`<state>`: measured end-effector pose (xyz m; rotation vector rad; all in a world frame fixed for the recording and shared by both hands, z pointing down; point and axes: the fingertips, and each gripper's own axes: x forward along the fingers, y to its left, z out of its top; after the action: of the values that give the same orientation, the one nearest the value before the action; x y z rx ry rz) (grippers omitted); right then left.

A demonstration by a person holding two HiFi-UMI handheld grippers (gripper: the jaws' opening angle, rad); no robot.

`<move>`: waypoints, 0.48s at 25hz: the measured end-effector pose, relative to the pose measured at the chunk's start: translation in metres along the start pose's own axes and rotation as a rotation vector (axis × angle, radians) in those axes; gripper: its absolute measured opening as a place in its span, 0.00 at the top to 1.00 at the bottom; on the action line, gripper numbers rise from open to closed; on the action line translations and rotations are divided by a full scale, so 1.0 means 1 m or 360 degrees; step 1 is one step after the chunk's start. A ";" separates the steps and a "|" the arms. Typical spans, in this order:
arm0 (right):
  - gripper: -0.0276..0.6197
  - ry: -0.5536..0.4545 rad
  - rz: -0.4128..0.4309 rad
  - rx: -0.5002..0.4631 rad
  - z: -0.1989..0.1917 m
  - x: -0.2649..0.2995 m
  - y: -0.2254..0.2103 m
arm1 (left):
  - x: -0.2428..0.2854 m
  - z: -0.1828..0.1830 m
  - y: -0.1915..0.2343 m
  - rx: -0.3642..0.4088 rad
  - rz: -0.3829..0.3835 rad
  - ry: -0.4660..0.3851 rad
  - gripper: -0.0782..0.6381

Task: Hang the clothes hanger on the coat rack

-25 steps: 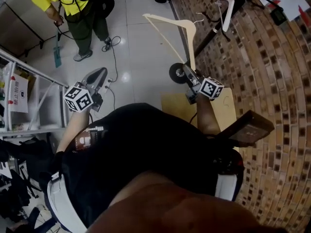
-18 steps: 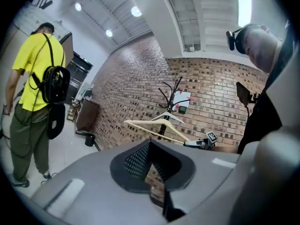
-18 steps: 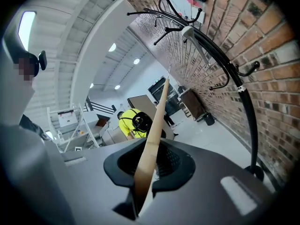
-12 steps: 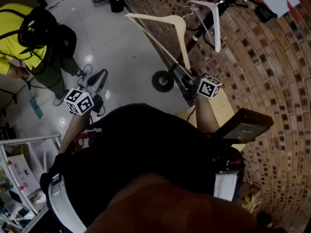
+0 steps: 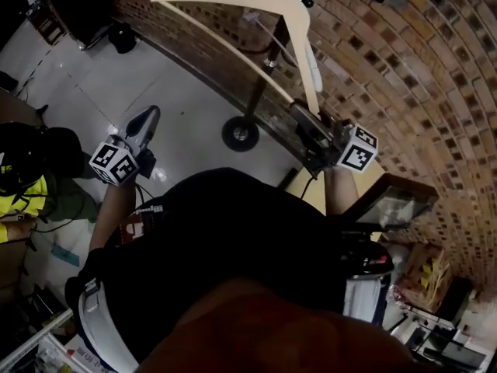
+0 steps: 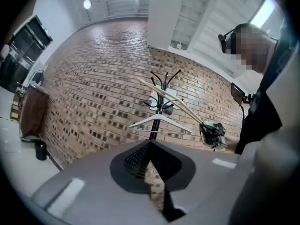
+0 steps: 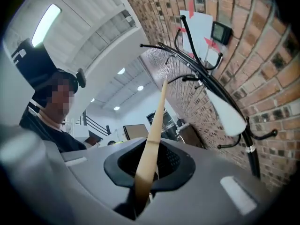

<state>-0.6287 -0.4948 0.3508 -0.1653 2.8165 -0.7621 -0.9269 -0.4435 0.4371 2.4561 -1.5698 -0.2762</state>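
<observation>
Right gripper (image 7: pixel 145 175): jaws nearly together, clamped on the end of one arm of the wooden hanger (image 7: pixel 157 111), held out about level and a touch upward. Left gripper (image 6: pixel 150 146): jaws together, nothing between them, idle out to the side and well apart from the hanger.

Step in hand, as I judge it: getting the hanger's hook onto a prong at the top of the coat rack (image 7: pixel 206 81). The grip sits far from the hook, so the long frame works as a lever and any wrist roll would swing the hook wide. Best to keep the clamp firm and the wrist steady, bring the hook above a free prong, then lower. Stay clear of the white hanger (image 7: pixel 230 112) already hanging lower down the rack, or the two may tangle.

Hanger: pale bare wood, triangular, two sloping arms plus a crossbar, thin metal hook at the apex; looks rigid and light. It reaches up and away from the gripper, apex close by the rack's top. Whether the hook is on a prong, cannot tell.

Rack: black pole, curved prongs, round base (image 5: pixel 239 134) on the floor at the foot of the brick wall (image 5: pixel 404 68)
</observation>
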 end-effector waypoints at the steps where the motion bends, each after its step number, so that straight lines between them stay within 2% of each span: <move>1: 0.87 -0.0027 0.0019 -0.0033 0.015 -0.010 0.000 | 0.019 0.004 0.000 0.0012 -0.0018 -0.0006 0.90; 8: 0.88 -0.0177 0.0144 -0.0182 0.090 -0.077 -0.014 | 0.126 0.007 -0.002 -0.0055 -0.0073 0.0055 0.90; 12: 0.88 -0.0234 0.0064 -0.0234 0.095 -0.101 -0.029 | 0.163 0.006 0.005 -0.0060 -0.0186 0.0087 0.90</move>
<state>-0.5061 -0.5493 0.3038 -0.1801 2.7260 -0.5122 -0.8653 -0.5942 0.4254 2.5084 -1.3897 -0.2531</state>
